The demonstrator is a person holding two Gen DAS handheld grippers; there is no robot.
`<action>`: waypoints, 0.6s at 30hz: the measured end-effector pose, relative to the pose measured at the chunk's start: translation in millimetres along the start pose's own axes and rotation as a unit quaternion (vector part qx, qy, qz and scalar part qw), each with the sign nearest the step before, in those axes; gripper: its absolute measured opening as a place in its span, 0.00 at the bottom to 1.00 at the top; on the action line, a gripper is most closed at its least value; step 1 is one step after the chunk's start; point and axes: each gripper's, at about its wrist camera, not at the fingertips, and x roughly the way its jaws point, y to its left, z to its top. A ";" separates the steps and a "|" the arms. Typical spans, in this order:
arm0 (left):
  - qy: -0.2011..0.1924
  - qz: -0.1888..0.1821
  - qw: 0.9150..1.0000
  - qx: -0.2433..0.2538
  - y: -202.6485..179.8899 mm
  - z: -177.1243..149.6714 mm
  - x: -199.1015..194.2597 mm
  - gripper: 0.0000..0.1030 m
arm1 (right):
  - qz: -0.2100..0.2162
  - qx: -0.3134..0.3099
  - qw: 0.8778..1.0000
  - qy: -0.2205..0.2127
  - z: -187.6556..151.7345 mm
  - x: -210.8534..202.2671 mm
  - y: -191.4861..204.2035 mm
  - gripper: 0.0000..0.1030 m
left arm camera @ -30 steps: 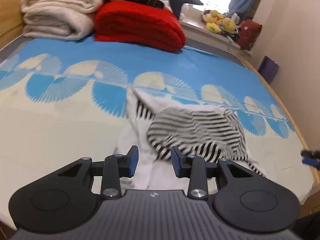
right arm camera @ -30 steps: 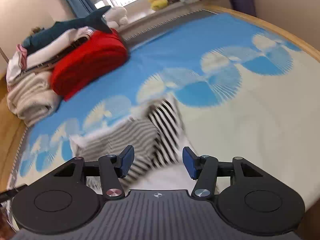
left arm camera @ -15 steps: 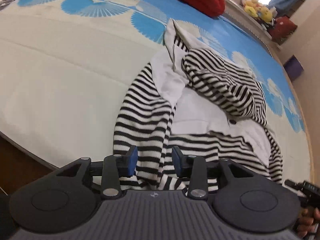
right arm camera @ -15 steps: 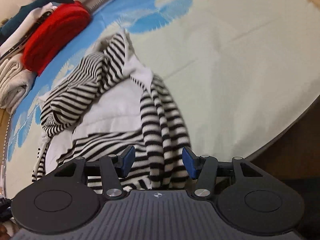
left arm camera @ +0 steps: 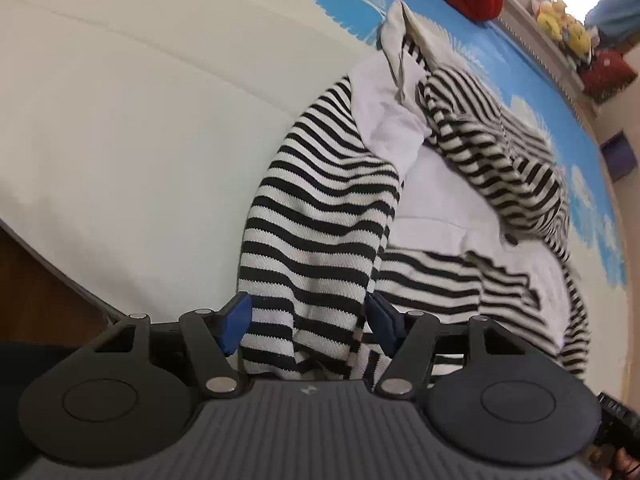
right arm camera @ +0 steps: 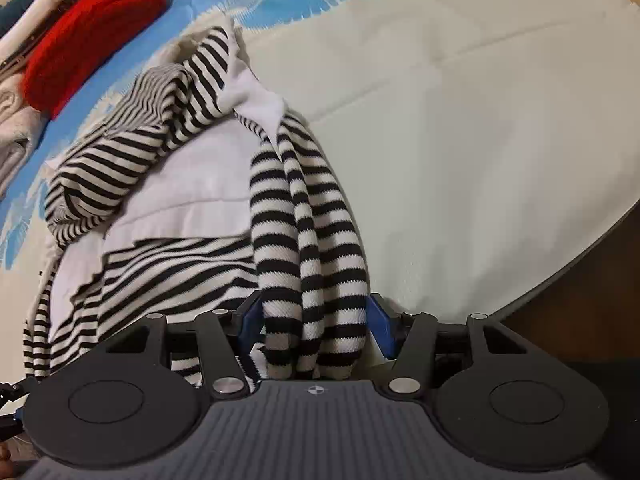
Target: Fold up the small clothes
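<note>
A black-and-white striped top with a white middle panel lies crumpled near the front edge of the bed. My left gripper points down over one striped sleeve. Its jaws are opening, the sleeve's end lies between the blue pads, and they are not pressing on it. My right gripper straddles the other sleeve, a bunched roll that fills most of the gap. These jaws are opening slightly and do not squeeze the cloth. The top's body stretches away to the left.
The bed cover is cream in front and blue with fan prints behind. A folded red blanket and pale towels lie at the far side. Plush toys sit on the sill. The bed's edge drops to a wooden floor.
Both grippers have come down and tilted from a view across the bed onto the sleeves. The left jaws have widened around the sleeve end. The right jaws now have a sleeve between them.
</note>
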 end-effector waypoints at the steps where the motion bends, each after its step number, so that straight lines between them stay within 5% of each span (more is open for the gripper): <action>1: -0.001 0.013 1.000 0.010 -2.9 -0.9 2.1 0.67 | -0.004 0.001 1.000 0.003 -1.1 3.0 0.2 0.55; 8: 0.002 0.036 0.998 0.041 -10.7 -9.4 9.7 0.61 | -0.018 -0.029 0.999 -0.004 -10.6 7.0 10.0 0.55; 12: 0.000 0.014 0.998 0.064 -16.6 -12.3 6.5 0.13 | -0.011 -0.040 0.999 -0.008 -12.5 3.4 11.4 0.24; 14: -0.010 0.003 0.997 0.079 -20.4 -13.7 -0.7 0.11 | 0.004 -0.034 0.999 -0.013 -11.7 -0.8 10.3 0.09; 18: -0.038 -0.043 0.996 0.074 -21.4 -14.8 -24.2 0.11 | 0.026 0.005 0.996 -0.080 -2.3 -31.5 0.4 0.08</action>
